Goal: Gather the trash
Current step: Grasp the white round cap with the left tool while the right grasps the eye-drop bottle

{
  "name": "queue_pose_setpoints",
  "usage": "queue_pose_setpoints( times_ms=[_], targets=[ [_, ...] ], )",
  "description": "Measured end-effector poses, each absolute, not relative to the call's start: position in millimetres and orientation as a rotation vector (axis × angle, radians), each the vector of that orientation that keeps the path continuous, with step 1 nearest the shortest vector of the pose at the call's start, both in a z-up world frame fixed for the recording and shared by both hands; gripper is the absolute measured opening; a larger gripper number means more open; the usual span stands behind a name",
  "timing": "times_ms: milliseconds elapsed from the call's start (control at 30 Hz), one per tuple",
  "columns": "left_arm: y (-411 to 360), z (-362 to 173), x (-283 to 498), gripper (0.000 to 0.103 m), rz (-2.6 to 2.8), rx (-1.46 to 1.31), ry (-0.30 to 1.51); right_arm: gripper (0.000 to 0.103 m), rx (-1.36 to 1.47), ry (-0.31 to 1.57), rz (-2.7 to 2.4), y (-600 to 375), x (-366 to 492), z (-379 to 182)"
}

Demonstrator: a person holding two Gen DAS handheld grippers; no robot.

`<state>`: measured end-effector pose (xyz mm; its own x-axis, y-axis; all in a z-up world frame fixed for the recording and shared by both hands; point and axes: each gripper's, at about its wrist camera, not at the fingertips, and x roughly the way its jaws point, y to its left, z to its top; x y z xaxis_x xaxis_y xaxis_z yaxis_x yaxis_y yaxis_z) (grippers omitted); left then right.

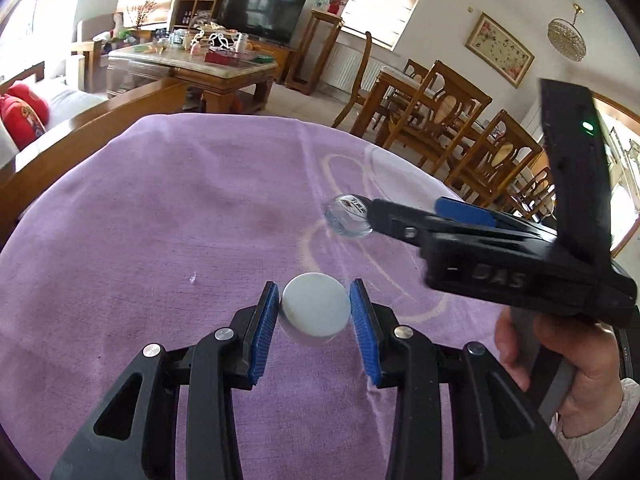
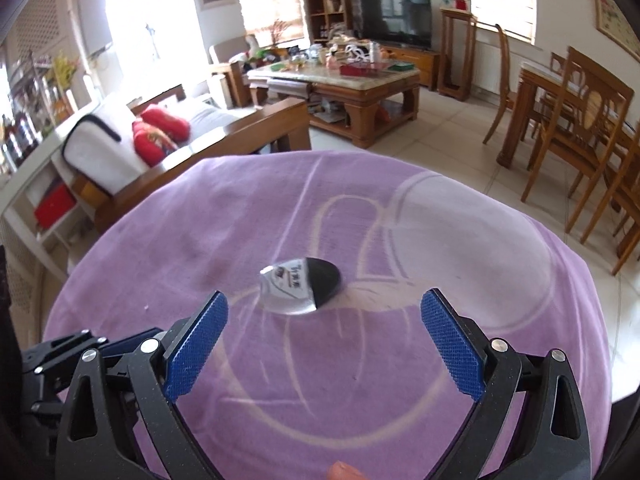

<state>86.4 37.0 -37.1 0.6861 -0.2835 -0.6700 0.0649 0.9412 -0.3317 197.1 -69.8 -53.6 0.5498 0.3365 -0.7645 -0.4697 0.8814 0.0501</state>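
Purple cloth (image 2: 168, 264) carries both items: left gripper (image 1: 314, 309) is clamped on the white cap (image 1: 314, 307) near the table's front, while the right gripper (image 2: 324, 322), jaws wide and empty, faces the clear plastic cup (image 2: 300, 286) lying just ahead, closer than the left.

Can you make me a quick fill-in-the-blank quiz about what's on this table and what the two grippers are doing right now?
1. The table is covered by a ____ cloth.
2. The left gripper has its blue pads against a round ____ cap.
3. The right gripper has its jaws ____, with nothing between them.
4. The clear packet ahead of the right gripper lies on the ____.

Missing words: purple; white; open; cloth
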Motion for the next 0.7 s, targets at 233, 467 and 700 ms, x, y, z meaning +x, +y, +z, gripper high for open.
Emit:
queue_pose_setpoints(
  times_ms=[233, 467, 700],
  targets=[
    [39.4, -36.6, 84.4, 0.037, -0.201, -0.3, 0.79, 0.072, -0.256, 0.939, 0.463, -35.2, 216.6, -78.8],
    [39.8, -35.9, 87.0, 0.037, -0.206, -0.3, 0.792, 0.055, -0.24, 0.92, 0.45, -29.2, 215.6, -74.8],
    [32.4, -31.7, 85.1, 0.037, -0.245, -0.276, 0.75, 0.055, -0.063, 0.871, 0.458, -77.0, 197.0, -46.6]
  ],
)
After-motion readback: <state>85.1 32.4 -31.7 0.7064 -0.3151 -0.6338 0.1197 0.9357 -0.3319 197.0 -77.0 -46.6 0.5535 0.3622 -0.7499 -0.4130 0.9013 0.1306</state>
